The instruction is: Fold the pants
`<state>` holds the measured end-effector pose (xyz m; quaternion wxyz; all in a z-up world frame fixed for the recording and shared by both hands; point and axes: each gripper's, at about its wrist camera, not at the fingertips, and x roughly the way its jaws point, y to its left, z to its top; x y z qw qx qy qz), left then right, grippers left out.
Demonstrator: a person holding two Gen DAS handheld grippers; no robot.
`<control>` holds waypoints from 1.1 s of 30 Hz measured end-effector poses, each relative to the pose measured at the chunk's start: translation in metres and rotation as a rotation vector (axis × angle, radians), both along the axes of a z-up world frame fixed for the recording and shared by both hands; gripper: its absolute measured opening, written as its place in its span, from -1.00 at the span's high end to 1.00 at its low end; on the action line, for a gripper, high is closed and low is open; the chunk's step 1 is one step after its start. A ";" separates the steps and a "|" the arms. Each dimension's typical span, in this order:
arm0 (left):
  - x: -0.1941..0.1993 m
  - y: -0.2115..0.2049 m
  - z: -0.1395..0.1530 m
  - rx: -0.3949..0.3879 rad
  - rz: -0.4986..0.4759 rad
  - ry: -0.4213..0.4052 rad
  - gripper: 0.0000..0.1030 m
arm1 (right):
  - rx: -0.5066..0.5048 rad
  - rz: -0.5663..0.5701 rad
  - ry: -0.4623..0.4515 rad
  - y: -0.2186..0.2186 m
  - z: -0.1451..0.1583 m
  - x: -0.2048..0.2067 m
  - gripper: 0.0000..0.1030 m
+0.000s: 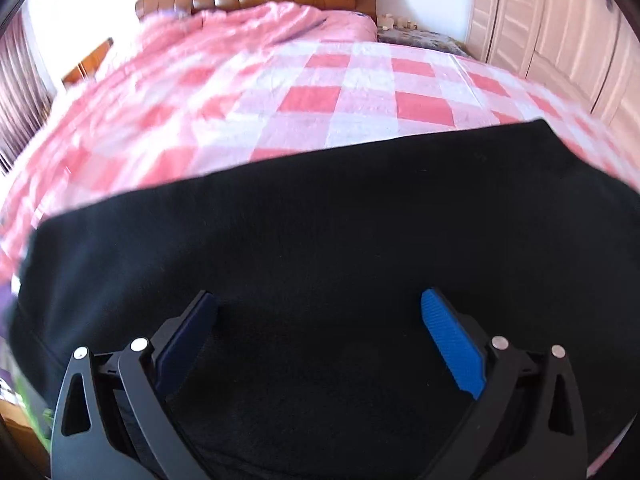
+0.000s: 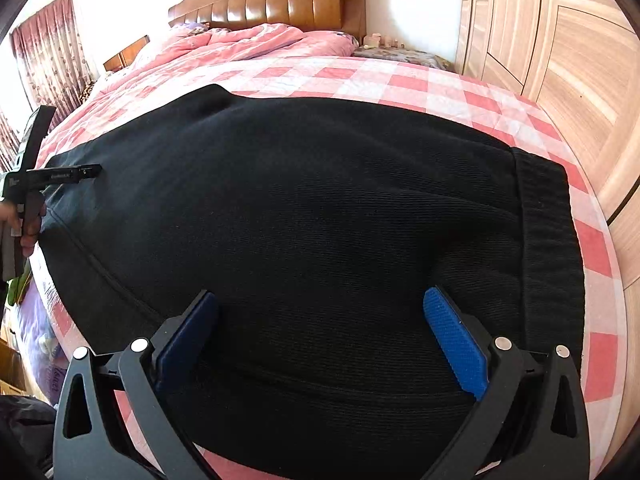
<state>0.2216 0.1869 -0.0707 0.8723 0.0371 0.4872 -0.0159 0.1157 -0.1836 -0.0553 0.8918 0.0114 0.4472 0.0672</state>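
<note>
- My left claw point(image 1: 319, 300) is spread wide with nothing between its blue pads point(image 1: 452, 344); it hangs over the black pants point(image 1: 320, 232), which fill everything under and ahead of it.
- My right claw point(image 2: 320, 300) is just as wide apart and also holds nothing, hovering above the same pants point(image 2: 300, 208).
- From the right claw, the pants lie flat on the bed point(image 2: 400, 80), with the ribbed waistband point(image 2: 548, 240) off to its right.
- Far to the left of the right claw I can see the left claw point(image 2: 90, 170) at the other end of the pants.
- Beyond both claws lie the pink checked bedspread point(image 1: 360, 92), a rumpled pink quilt point(image 2: 256, 42) and the brown headboard point(image 2: 280, 4).
- A wooden wardrobe point(image 2: 560, 48) stands to the right.
</note>
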 end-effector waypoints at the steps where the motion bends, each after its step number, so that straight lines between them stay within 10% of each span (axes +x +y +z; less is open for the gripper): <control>1: -0.001 0.000 0.000 -0.008 0.003 0.000 -0.97 | 0.004 0.002 -0.002 -0.004 0.001 -0.007 -0.92; 7: -0.018 -0.023 0.002 0.087 -0.036 -0.063 -0.97 | 0.008 -0.016 0.015 -0.009 0.003 -0.029 -0.92; 21: -0.038 -0.019 0.006 -0.068 -0.207 -0.158 -0.96 | -0.032 -0.082 0.076 -0.003 0.010 -0.038 -0.91; 25: -0.067 0.049 0.042 -0.225 -0.111 -0.293 -0.96 | -0.049 -0.078 -0.007 0.011 0.030 -0.038 -0.91; 33: -0.107 0.301 0.034 -0.705 0.423 -0.345 -0.94 | 0.018 -0.004 -0.088 0.051 0.048 -0.013 -0.92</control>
